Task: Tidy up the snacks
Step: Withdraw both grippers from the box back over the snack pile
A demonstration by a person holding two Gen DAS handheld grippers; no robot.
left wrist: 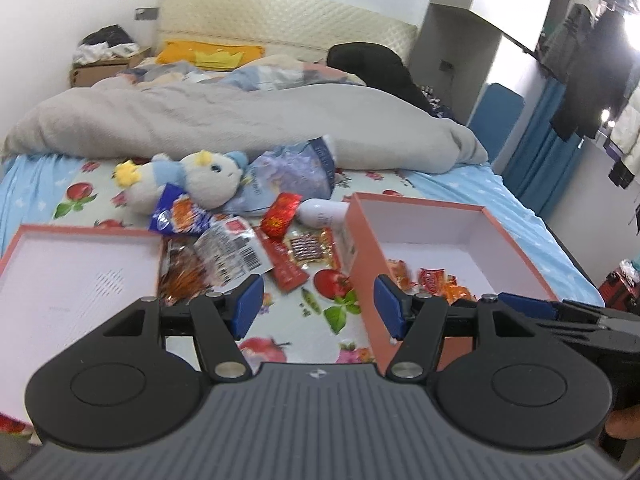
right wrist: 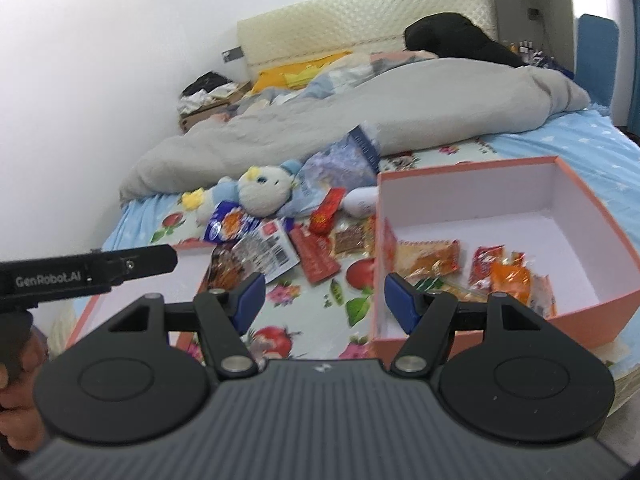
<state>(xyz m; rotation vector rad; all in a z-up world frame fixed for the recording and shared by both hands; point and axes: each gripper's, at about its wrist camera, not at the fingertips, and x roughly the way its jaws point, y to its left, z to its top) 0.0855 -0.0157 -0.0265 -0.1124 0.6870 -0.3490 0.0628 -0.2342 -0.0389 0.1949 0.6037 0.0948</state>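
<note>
Snacks (left wrist: 280,240) lie beneath both open, down-tilted tools.

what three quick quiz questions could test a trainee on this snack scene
1. True or false: both the left claw and the right claw are open and hold nothing.
2. Which already holds snack packets: A) the deep pink box, B) the shallow pink lid?
3. Fill in: the plush toy lies beside the loose snack pile on the ____.

Key: 1 true; 2 A; 3 bed
</note>
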